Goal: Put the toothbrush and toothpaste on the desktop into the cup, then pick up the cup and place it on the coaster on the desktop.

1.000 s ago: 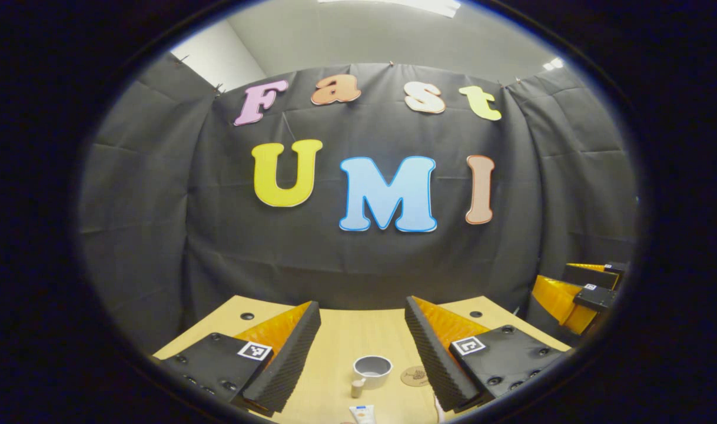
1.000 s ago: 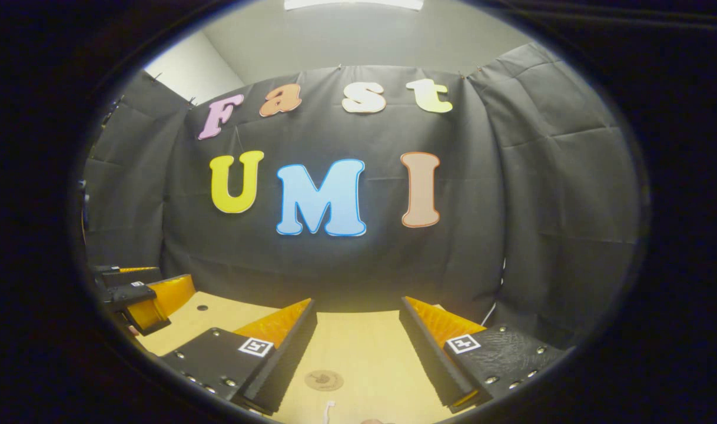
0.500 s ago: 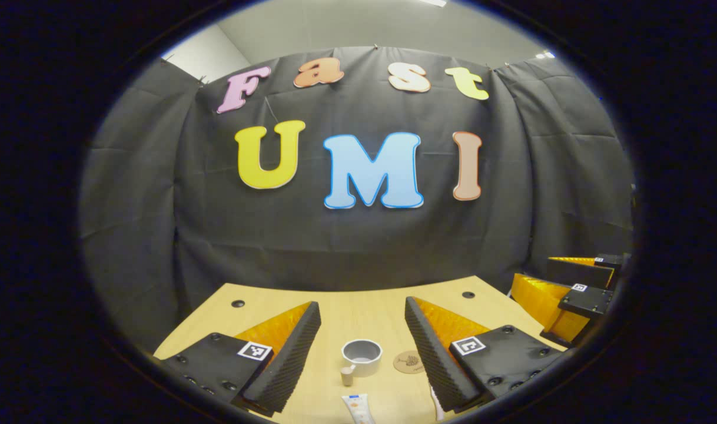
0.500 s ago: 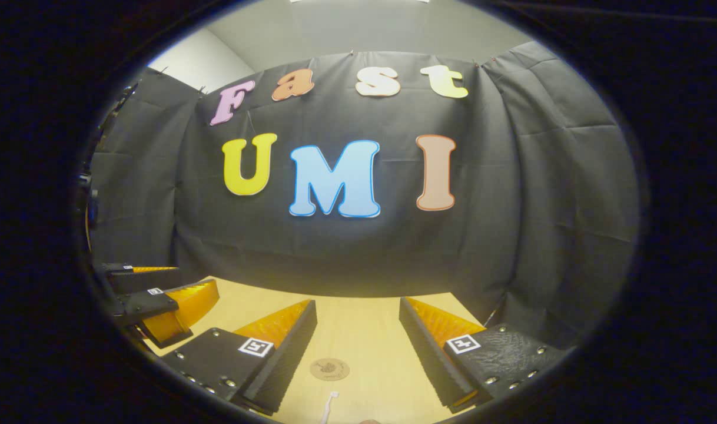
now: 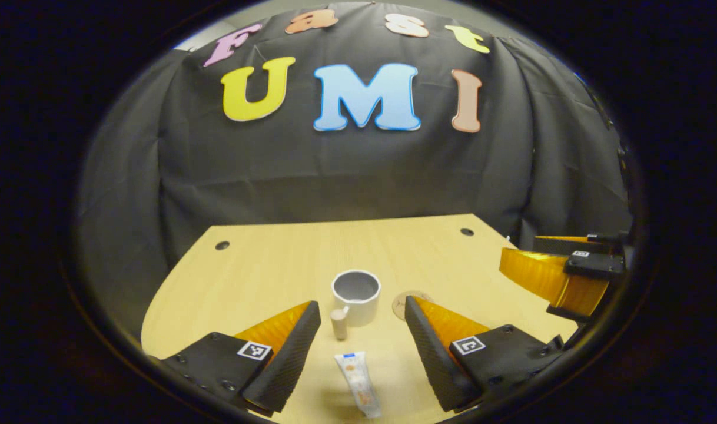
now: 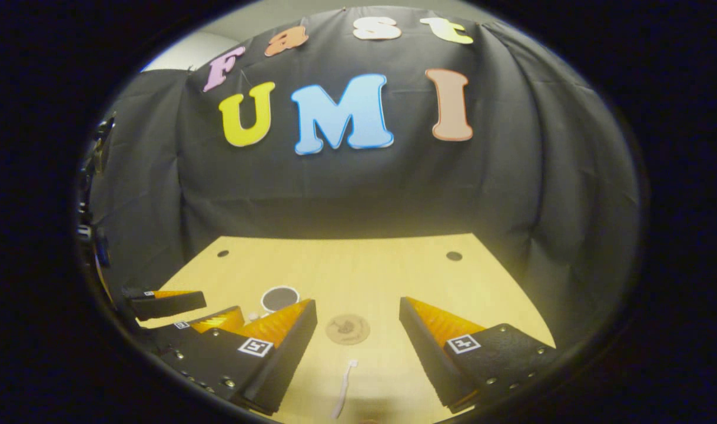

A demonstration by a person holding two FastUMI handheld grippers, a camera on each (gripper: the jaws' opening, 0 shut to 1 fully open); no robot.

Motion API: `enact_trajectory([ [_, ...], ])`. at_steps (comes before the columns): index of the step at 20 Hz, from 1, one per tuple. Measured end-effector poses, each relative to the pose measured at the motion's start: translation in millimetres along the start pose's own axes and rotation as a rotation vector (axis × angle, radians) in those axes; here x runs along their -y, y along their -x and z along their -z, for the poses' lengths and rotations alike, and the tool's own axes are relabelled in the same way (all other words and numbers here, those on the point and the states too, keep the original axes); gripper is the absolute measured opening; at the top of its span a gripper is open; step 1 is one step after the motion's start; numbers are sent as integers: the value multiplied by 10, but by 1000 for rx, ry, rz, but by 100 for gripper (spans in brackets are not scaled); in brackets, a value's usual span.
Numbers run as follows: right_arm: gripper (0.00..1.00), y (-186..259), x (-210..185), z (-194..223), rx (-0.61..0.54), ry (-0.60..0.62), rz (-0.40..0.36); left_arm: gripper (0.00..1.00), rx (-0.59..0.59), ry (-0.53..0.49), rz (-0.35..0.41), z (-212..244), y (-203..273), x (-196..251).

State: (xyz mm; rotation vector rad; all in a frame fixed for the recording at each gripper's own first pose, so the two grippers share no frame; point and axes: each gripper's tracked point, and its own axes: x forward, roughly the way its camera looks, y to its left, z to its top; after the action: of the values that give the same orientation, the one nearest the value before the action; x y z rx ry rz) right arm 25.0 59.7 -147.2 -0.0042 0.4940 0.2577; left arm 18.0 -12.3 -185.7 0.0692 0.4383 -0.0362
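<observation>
A white cup (image 5: 356, 292) with a handle stands upright mid-table. The toothpaste tube (image 5: 358, 384) lies flat in front of it, between my left gripper's (image 5: 361, 310) open fingers and below them. A round brown coaster (image 5: 401, 303) sits just right of the cup, partly behind a finger. In the right gripper view the coaster (image 6: 347, 328) lies ahead between my open right gripper's (image 6: 357, 309) fingers. The white toothbrush (image 6: 344, 396) lies nearer, in front of the coaster. The cup (image 6: 279, 298) peeks out beside the left finger. Both grippers hover above the table and hold nothing.
The light wooden table (image 5: 264, 265) has small dark holes (image 5: 222, 245) near its far corners and ends at the black cloth wall. The right gripper (image 5: 564, 274) shows at the right edge of the left gripper view. The left gripper (image 6: 176, 306) shows at the left of the right gripper view.
Both views have tipped downward, so much more of the table shows. The cup, toothpaste, coaster and toothbrush now sit higher in view. Both grippers stay open.
</observation>
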Motion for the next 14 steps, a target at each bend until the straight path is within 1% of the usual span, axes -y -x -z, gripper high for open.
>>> enact_trajectory([
  [1, 92, -52, 12, 136, -44, 1, 0, 99, -35, 5, -1, 142, -55, -21],
  [2, 92, -111, 2, 279, -92, 5, 1, 96, -67, 9, -3, 258, -89, -34],
  [3, 92, -151, -7, 368, -130, 7, 2, 95, -94, 13, -6, 376, -121, -60],
  [4, 92, -202, -15, 434, -170, 10, 3, 99, -122, 16, -6, 490, -165, -80],
  [5, 92, -256, -16, 470, -205, 11, 5, 99, -152, 19, -3, 600, -208, -81],
  [6, 92, -305, -17, 497, -237, 10, 7, 96, -182, 25, 5, 679, -243, -73],
  [7, 92, -337, -19, 529, -268, 6, 6, 96, -209, 31, 9, 773, -295, -81],
  [8, 92, -340, -14, 574, -300, 3, 7, 99, -238, 37, 10, 905, -363, -96],
  [9, 92, -357, -10, 675, -336, 1, 8, 96, -268, 42, 8, 1023, -381, -107],
  [10, 92, -393, -28, 812, -367, -2, 7, 99, -297, 48, 5, 1151, -359, -119],
  [11, 92, -420, -32, 912, -401, -5, 6, 100, -325, 56, 2, 1232, -367, -127],
  [12, 93, -436, -41, 1035, -438, -7, 7, 99, -355, 64, -3, 1315, -381, -139],
  [13, 93, -449, -50, 1130, -476, -9, 6, 97, -391, 71, -8, 1400, -391, -154],
  [14, 93, -446, -79, 1233, -516, -10, 4, 97, -437, 73, -14, 1503, -367, -175],
])
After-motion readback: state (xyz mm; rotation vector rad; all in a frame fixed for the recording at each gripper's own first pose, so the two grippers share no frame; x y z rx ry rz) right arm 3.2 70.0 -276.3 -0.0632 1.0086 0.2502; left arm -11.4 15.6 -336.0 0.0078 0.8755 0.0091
